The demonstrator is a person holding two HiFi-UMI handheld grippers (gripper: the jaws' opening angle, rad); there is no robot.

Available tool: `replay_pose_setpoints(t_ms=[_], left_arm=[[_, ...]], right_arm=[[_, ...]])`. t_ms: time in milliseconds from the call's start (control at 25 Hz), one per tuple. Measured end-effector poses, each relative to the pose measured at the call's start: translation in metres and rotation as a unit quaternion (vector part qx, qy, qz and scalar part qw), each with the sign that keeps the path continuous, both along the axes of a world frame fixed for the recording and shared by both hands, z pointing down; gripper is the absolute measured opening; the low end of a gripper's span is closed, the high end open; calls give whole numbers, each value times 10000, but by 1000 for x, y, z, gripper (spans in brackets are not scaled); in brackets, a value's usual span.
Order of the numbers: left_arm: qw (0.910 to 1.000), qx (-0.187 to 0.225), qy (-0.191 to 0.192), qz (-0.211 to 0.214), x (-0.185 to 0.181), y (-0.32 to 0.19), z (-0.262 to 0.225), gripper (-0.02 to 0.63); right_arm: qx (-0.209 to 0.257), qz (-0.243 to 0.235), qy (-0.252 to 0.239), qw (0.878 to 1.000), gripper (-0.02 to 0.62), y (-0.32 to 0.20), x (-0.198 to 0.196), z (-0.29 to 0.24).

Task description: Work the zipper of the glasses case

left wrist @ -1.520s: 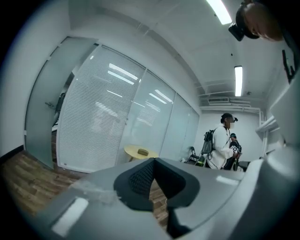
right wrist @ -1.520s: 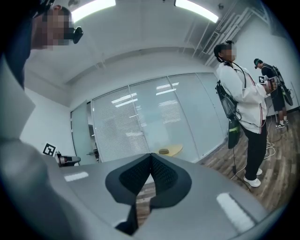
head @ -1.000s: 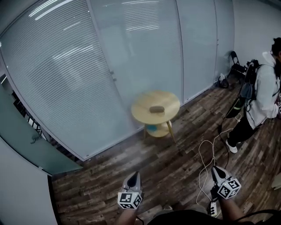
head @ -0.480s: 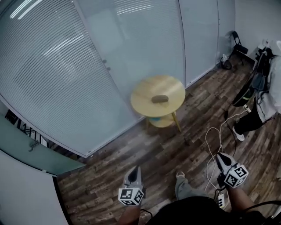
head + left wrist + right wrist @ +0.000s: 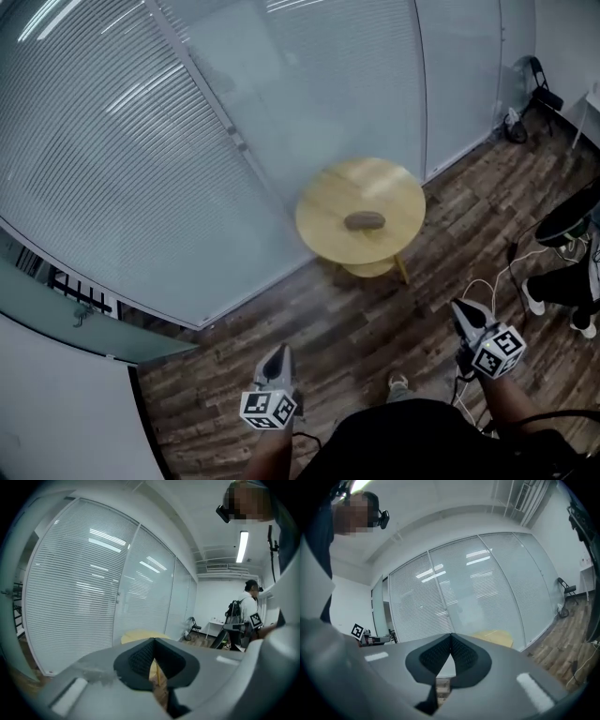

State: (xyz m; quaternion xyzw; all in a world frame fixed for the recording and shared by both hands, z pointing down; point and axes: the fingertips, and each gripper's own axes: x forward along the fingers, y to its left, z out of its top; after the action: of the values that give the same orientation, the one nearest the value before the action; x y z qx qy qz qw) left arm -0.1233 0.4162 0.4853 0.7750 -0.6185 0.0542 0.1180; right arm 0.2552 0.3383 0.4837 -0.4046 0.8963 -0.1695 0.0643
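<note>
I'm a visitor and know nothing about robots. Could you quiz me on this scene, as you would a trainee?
1. Where does the glasses case lie? A on the floor; B on the round table; C on a chair.
2. True or false: the left gripper and the right gripper both have their jaws shut on nothing.
3. Fill in: the glass wall behind the table is covered by ____.
Key: 1 B; 2 true; 3 blinds.

The left gripper [image 5: 279, 351] and the right gripper [image 5: 458, 307] are held out low in front of the person, well apart, both pointing forward. Each has its jaws pressed together, with nothing between them.
</note>
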Motion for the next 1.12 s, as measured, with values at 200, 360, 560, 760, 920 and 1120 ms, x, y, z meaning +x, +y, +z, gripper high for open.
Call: replay_pose_setpoints(t_ms=[200,360,560,760,920,1120], left_arm=[[9998,64,-14,161,4,-77,-7,2],[9987,-204,71,472,4,-136,-4,2],[9916,-217,230,1254,-1,-235,6,2],[9877,-34,597,1444,-34,-334,11,2],[9849,283,651,1581,-32,-411,6,2],[9759,136,515,2114,-43,-471,7,2]], right_arm=[[10,30,40,10000,5,-82,-11,9],[1,467,-149,9988,5,-132,-9,-1],[-592,711,179,9956,5,-194,-21,34],[-495,498,598,9957,5,-260,-76,23],[-312,423,836,9951,5,-316,-91,13],[-325,146,1168,9925,5,-358,-136,18]])
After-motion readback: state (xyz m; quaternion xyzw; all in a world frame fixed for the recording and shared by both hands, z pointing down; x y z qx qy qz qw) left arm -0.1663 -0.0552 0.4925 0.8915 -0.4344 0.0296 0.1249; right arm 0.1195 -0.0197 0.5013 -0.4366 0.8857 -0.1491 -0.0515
